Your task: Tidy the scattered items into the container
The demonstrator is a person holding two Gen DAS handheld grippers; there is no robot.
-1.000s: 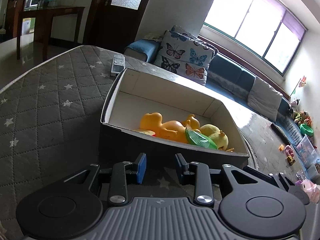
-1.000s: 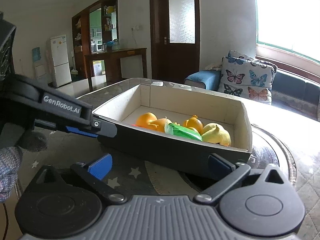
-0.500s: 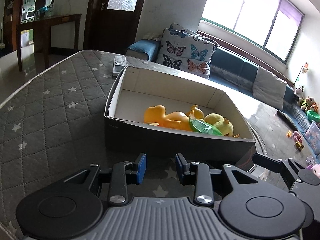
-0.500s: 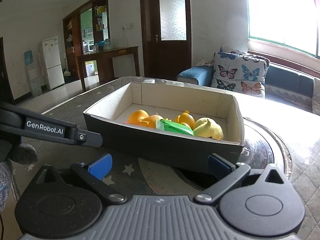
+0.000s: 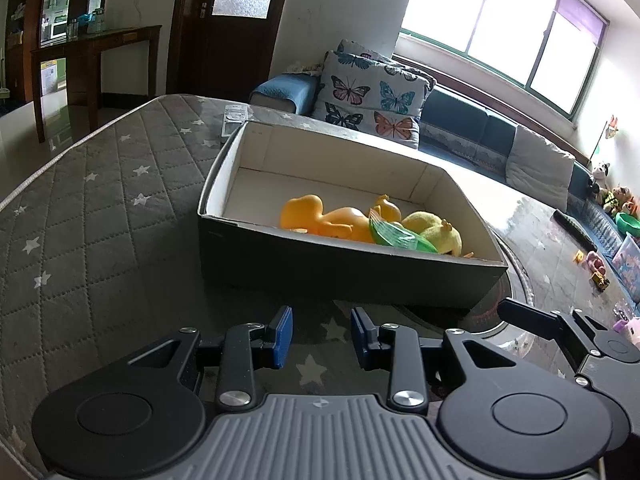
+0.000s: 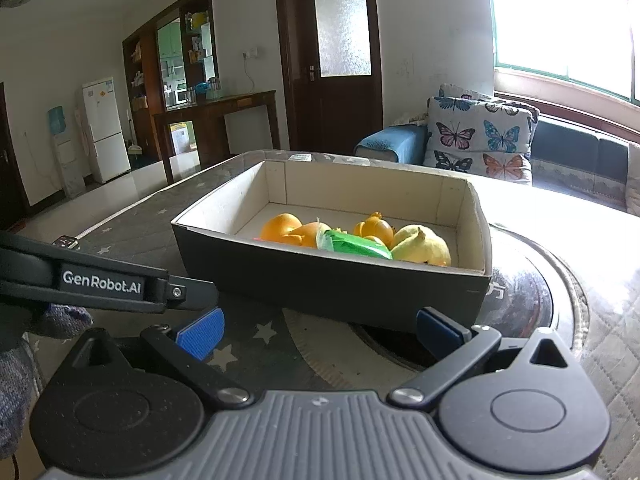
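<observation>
before box (image 6: 320,280): right hand-held gripper (image 6: 320,330) wide, empty.

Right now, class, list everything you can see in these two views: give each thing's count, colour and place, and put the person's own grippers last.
box: one, dark outside, cream inside, on the quilted cover
orange toys: at least two, orange, inside the box
green packet: one, green, lying on the toys
yellow plush toy: one, yellow, at the box's right end
quilted cover: one, grey with white stars, under the box
remote control: one, pale, on the cover behind the box
butterfly cushions: two, white with butterflies, on the sofa
fridge: one, white, far left
left gripper: one, black with blue pads, open, empty
right gripper: one, black with blue pads, open wide, empty
</observation>
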